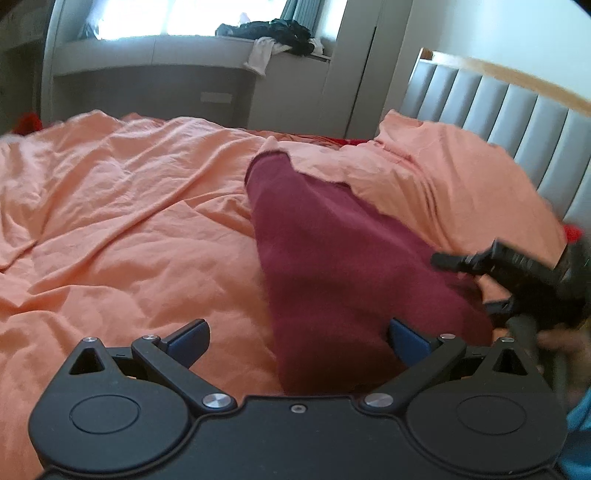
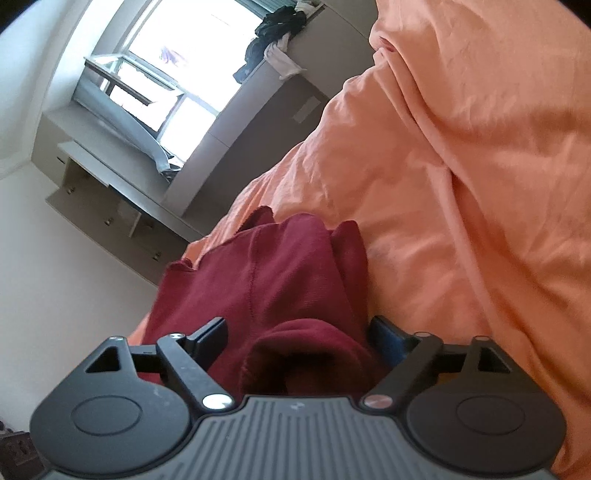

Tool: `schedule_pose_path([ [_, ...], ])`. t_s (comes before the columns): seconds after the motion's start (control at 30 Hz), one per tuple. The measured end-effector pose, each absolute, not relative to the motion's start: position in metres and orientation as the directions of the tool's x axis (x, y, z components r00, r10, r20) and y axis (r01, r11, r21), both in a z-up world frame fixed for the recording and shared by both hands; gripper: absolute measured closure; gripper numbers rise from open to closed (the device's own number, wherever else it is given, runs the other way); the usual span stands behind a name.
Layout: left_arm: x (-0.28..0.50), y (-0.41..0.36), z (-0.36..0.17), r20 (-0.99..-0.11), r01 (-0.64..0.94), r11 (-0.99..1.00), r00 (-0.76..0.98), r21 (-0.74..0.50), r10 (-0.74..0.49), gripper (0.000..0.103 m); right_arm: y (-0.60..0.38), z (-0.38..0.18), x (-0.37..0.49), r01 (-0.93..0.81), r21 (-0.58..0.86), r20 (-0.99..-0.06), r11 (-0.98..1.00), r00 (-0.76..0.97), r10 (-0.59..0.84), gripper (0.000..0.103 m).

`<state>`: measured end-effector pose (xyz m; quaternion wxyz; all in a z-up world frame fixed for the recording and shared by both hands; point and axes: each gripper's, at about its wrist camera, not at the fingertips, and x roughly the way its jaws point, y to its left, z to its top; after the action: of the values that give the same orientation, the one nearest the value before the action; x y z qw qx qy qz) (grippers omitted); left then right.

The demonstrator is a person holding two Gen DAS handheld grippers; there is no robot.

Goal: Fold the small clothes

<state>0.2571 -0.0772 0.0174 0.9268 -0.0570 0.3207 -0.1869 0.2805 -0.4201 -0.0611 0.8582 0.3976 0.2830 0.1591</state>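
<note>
A dark red garment [image 1: 332, 258] lies on the orange bedsheet [image 1: 129, 206], running from near the pillow toward me. My left gripper [image 1: 299, 341] is open just above its near end, the cloth passing between the blue fingertips [image 1: 190, 338]. The right gripper [image 1: 524, 280] shows at the right edge of the left wrist view, by the garment's right side. In the right wrist view the right gripper [image 2: 295, 338] is open, with bunched red garment [image 2: 269, 273] lying between its fingers, not pinched.
An orange pillow [image 1: 443, 177] rests against the grey padded headboard [image 1: 517, 110] at the right. A grey window ledge [image 1: 155, 51] beyond the bed carries a pile of dark clothes [image 1: 273, 31]. The wrinkled sheet spreads widely to the left.
</note>
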Motion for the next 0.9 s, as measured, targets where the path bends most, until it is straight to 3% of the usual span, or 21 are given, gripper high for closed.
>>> schedule_pose_path([
  [0.2, 0.281, -0.069, 0.031, -0.533, 0.225, 0.926, 0.766, -0.302, -0.360, 0.001, -0.405, -0.058, 0.285, -0.052, 0.691, -0.424, 0.721, 0.779, 0.462, 0.019],
  [0.47, 0.321, -0.077, 0.014, -0.607, 0.174, 0.933, 0.718, -0.315, -0.339, 0.001, -0.402, -0.059, 0.282, -0.060, 0.666, -0.434, 0.744, 0.780, 0.450, 0.023],
  [0.67, 0.324, -0.082, 0.008, -0.611, 0.185, 0.933, 0.714, -0.307, -0.343, 0.001, -0.403, -0.059, 0.281, -0.061, 0.664, -0.434, 0.745, 0.780, 0.451, 0.024],
  [0.9, 0.326, -0.084, 0.009, -0.613, 0.203, 0.928, 0.703, -0.311, -0.359, 0.011, -0.403, -0.059, 0.282, -0.059, 0.666, -0.436, 0.743, 0.778, 0.452, 0.023],
])
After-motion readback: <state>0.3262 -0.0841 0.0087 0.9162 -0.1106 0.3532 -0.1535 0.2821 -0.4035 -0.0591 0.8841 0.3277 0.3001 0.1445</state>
